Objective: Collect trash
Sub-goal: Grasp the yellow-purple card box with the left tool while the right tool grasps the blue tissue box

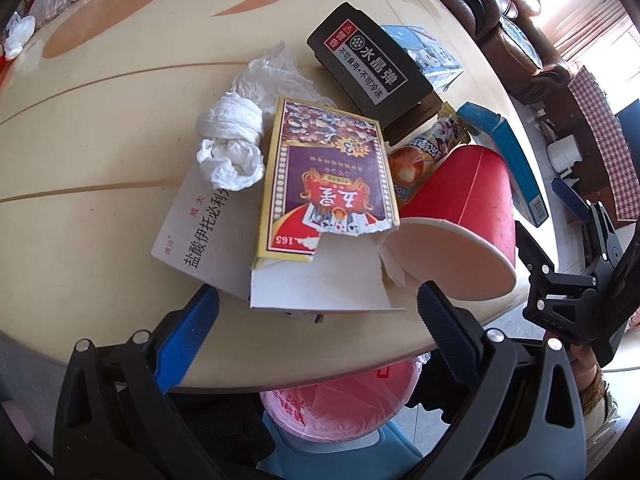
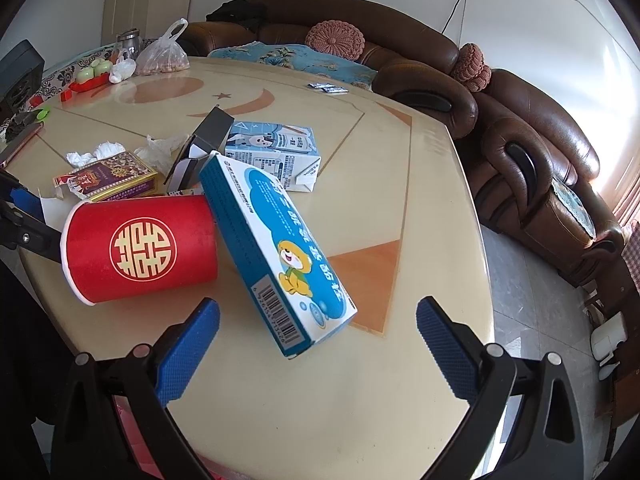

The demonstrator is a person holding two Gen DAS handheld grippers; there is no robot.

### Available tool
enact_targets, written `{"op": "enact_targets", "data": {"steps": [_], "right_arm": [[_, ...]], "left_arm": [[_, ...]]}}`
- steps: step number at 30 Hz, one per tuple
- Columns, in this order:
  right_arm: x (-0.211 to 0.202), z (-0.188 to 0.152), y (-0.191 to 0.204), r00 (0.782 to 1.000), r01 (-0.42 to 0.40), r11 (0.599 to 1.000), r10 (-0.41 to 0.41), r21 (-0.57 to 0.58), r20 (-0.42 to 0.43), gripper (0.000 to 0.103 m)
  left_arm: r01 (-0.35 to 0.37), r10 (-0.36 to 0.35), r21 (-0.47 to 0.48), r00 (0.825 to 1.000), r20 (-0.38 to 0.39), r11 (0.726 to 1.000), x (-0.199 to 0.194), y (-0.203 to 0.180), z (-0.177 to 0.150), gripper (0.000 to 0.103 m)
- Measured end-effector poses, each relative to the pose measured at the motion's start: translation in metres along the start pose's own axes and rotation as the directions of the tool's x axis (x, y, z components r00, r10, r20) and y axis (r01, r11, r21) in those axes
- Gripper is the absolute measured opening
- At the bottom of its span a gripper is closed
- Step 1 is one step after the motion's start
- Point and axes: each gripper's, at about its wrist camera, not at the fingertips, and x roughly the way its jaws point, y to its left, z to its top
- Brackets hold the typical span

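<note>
**Still at the pick: both grippers open over the pile, nothing lifted yet**

Plainly, no piece of trash is in hand. The left gripper (image 1: 318,304) hangs at the near edge of the bench (image 1: 100,128) with its blue fingers (image 1: 188,340) spread wide, empty, the torn playing-card box (image 1: 328,176) lying just ahead of them. The right gripper (image 2: 318,320) is likewise wide and empty, and the near end of the blue-and-white carton (image 2: 280,248) sits between its fingers (image 2: 444,344).

Take the red paper cup (image 2: 140,248) as the landmark. It lies on its side near the bench edge, mouth towards the left gripper. The blue-and-white carton leans against the cup's base end. The playing-card box touches the cup's rim on the other side and rests partly on a white medicine box (image 1: 200,236). Beyond the card box are crumpled tissues (image 1: 230,148), and behind the cup a black box (image 1: 368,64), a snack wrapper (image 1: 424,152) and a milk carton (image 2: 276,148). Below the bench edge, under the left gripper, stands a bin lined with a pink bag (image 1: 340,396).

My reading is that the sorting has barely begun, as the whole heap is on the bench. The next move looks like a close on the carton for the right side. It would want the fingers lowered around its narrow end and a lift clear of the cup, which may roll once its prop is gone. The left might take the card box, whose torn flap is flimsy.
</note>
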Motion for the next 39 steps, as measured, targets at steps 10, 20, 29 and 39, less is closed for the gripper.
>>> {"op": "enact_targets", "data": {"steps": [10, 20, 29, 39], "right_arm": [[0.003, 0.001, 0.004, 1.0, 0.02, 1.0, -0.02, -0.002, 0.01, 0.097], [0.007, 0.0, -0.006, 0.999, 0.031, 0.999, -0.032, 0.031, 0.004, 0.097], [0.014, -0.001, -0.009, 1.0, 0.021, 0.999, -0.021, 0.044, -0.014, 0.097], [0.02, -0.001, -0.007, 1.0, 0.002, 0.999, 0.0, 0.045, -0.029, 0.097]], "left_arm": [[0.04, -0.041, -0.048, 0.999, -0.011, 0.998, 0.003, -0.001, 0.011, 0.097], [0.043, -0.041, -0.074, 0.999, 0.031, 0.996, -0.001, 0.004, 0.006, 0.074], [0.134, -0.125, -0.075, 0.986, 0.113, 0.988, -0.022, 0.008, 0.006, 0.074], [0.062, -0.065, 0.023, 0.989, 0.135, 0.998, -0.017, -0.019, 0.025, 0.086]]}}
